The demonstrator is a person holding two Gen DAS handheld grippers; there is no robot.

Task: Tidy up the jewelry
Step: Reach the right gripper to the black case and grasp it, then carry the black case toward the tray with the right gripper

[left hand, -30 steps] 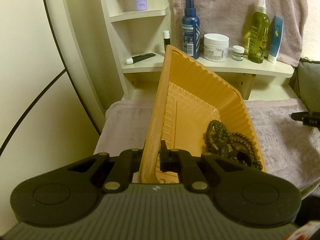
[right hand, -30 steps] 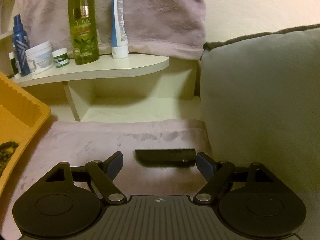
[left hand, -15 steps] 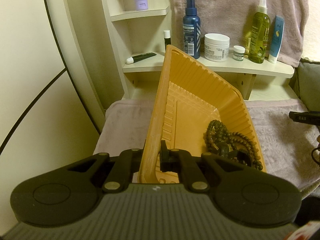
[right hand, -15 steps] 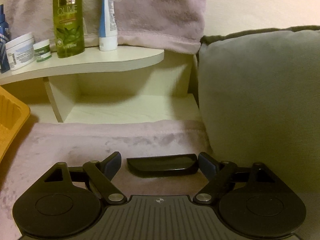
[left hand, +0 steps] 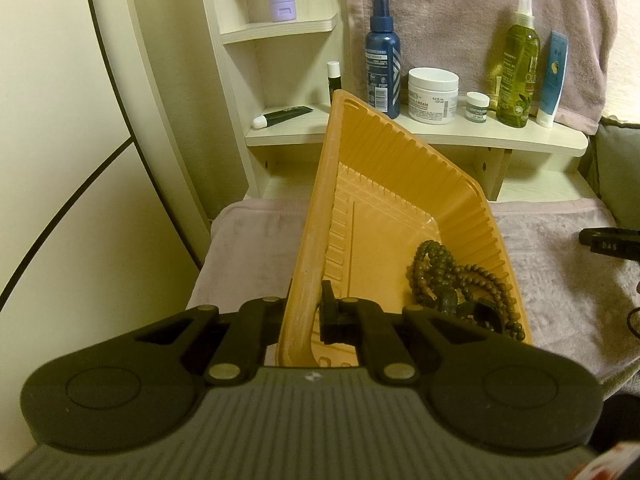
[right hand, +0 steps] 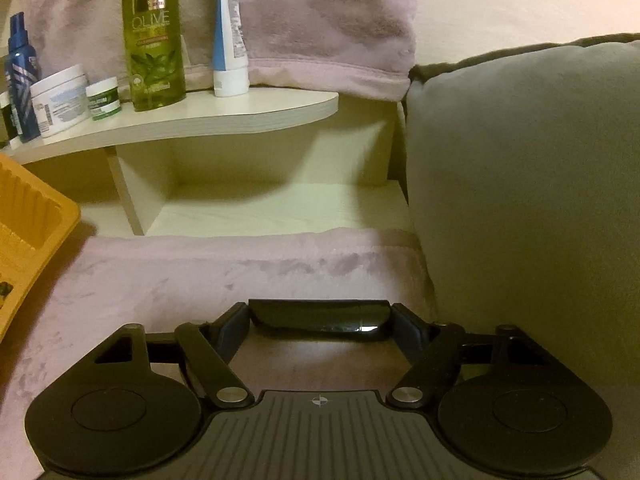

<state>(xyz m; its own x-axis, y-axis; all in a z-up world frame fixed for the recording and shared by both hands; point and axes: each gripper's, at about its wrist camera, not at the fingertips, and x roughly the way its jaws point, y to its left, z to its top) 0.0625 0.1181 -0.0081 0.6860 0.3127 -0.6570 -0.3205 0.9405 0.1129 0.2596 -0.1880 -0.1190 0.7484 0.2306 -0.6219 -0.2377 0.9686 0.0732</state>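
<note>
1. Two grippers shared the work: the left gripper (left hand: pixel 306 316) clamped the orange tray (left hand: pixel 400 184) by its near rim, tilting it so the beads (left hand: pixel 460 280) pooled at its lower edge.
2. The right gripper (right hand: pixel 319 316) pinched a black bar-shaped piece (right hand: pixel 319 316) by its ends above the towel (right hand: pixel 200 276), probably bound for the tray.

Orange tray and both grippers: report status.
Left gripper shut on orange tray rim, tray tilted. Bead bracelets inside. Right gripper closed on black bar ends. Nothing blocking.

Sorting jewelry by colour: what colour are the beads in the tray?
Dark brown beads, best seen in the left wrist view.
</note>
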